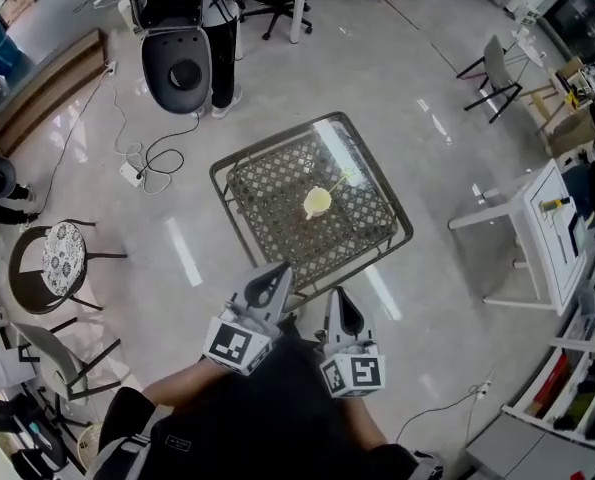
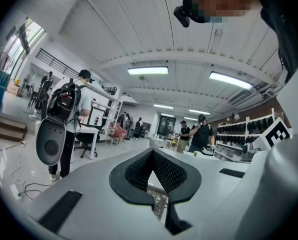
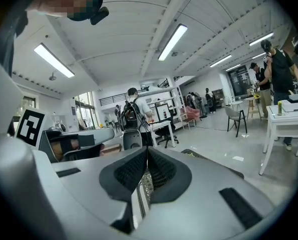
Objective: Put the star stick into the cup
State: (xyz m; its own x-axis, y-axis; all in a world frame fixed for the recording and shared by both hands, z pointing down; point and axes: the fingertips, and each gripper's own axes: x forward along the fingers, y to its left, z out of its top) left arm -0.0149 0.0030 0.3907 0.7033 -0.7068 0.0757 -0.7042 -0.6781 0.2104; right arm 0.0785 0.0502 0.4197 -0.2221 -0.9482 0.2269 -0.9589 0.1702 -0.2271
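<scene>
Shows from above a wide, glossy grey floor [image 1: 397, 78]. In the middle of it, a square table [image 1: 277, 218] with a glass top over a dark lattice. To the right and well apart, a white side table [image 1: 537, 218]; far on the left, a person [image 1: 217, 28] standing with a dark backpack rig; near on the left, a round stool [image 1: 62, 258] with a patterned seat. At the near edge of the square table, side by side, the left gripper [image 1: 282, 271] and the right gripper [image 1: 339, 294], both pointing toward the far side. In its own view, left gripper [image 2: 153, 153] brought fully together, pad tips touching, nothing between them; same for the right gripper [image 3: 147, 151]. On the middle of the table, a small pale yellow cup [image 1: 317, 204]. Just far-right of the cup, the thin pale star stick [image 1: 343, 178], reaching to the rim; cannot tell whether inside the cup or only touching it.
</scene>
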